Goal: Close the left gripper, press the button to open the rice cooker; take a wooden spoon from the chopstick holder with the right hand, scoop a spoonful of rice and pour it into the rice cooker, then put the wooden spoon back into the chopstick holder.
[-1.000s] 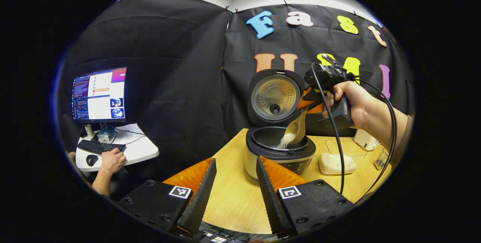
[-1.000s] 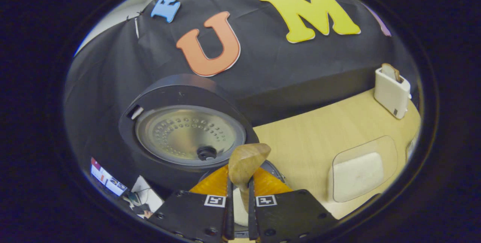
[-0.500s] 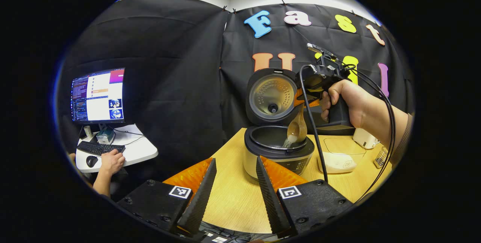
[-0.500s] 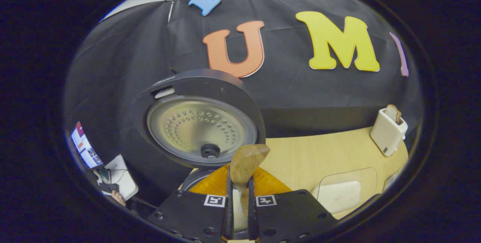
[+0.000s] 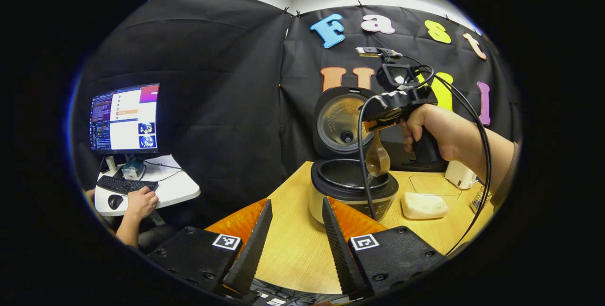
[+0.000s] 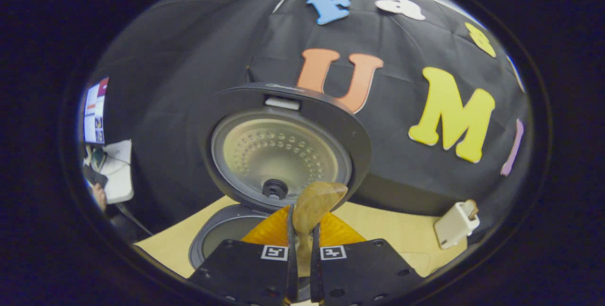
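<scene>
The rice cooker (image 5: 352,190) stands on the wooden table (image 5: 293,244) with its lid (image 5: 341,121) raised; its dark pot (image 6: 222,235) lies open below. My right gripper (image 6: 302,249) is shut on the wooden spoon (image 6: 313,204). In the left gripper view that gripper (image 5: 378,124) hangs over the pot in a person's hand (image 5: 437,128), and the spoon (image 5: 377,159) points bowl down above the pot's rim. My left gripper (image 5: 295,230) is open, low over the table, in front of the cooker, with nothing between its fingers.
A clear container of rice (image 5: 425,202) sits right of the cooker. A white toaster (image 6: 456,223) stands at the table's back right. A black cable (image 5: 366,154) droops from the right gripper across the cooker. To the left, a person's hand (image 5: 137,204) rests by a keyboard under a monitor (image 5: 125,119).
The right gripper has tipped further, swinging the spoon from slanted to hanging bowl down. Rice that poured from it a second ago has stopped falling. My left gripper has stayed put.
</scene>
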